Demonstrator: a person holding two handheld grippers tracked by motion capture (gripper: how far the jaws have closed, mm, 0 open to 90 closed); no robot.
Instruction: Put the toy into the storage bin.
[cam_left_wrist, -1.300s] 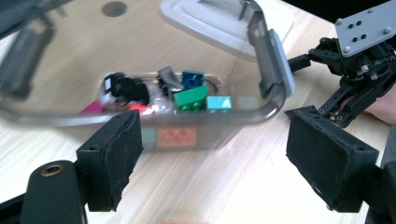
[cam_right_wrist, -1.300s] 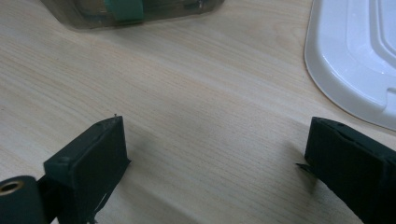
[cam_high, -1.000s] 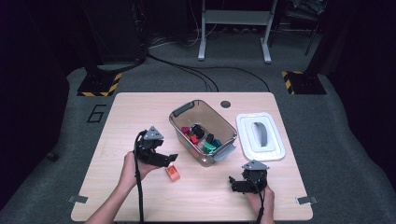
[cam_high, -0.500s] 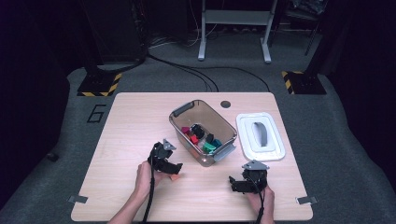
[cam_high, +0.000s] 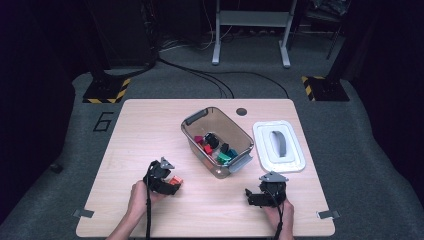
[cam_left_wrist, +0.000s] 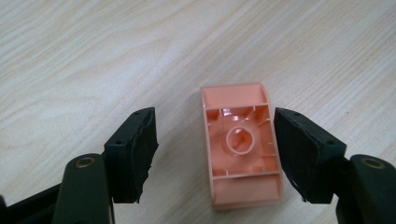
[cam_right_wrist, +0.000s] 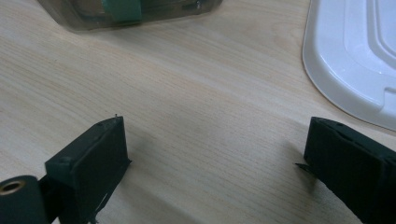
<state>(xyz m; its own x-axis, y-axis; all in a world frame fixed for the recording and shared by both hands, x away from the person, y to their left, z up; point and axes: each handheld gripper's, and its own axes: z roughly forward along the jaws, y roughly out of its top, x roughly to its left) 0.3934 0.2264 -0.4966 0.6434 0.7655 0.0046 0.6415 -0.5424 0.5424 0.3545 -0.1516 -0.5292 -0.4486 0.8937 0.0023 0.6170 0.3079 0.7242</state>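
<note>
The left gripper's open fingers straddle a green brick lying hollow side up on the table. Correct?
Not quite: the brick is orange, not green, as the left gripper view shows. The left gripper is open with its fingers on either side of it, hollow side up.

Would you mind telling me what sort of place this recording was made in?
Probably a lab or studio set up for recording: a wooden table on grey carpet, hazard-striped stand bases, and cables across the floor.

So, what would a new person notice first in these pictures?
Probably the orange brick, lying hollow side up on the table between the open jaws of the left gripper. Next, the clear bin of coloured pieces at the table's middle, with its white lid beside it.
</note>
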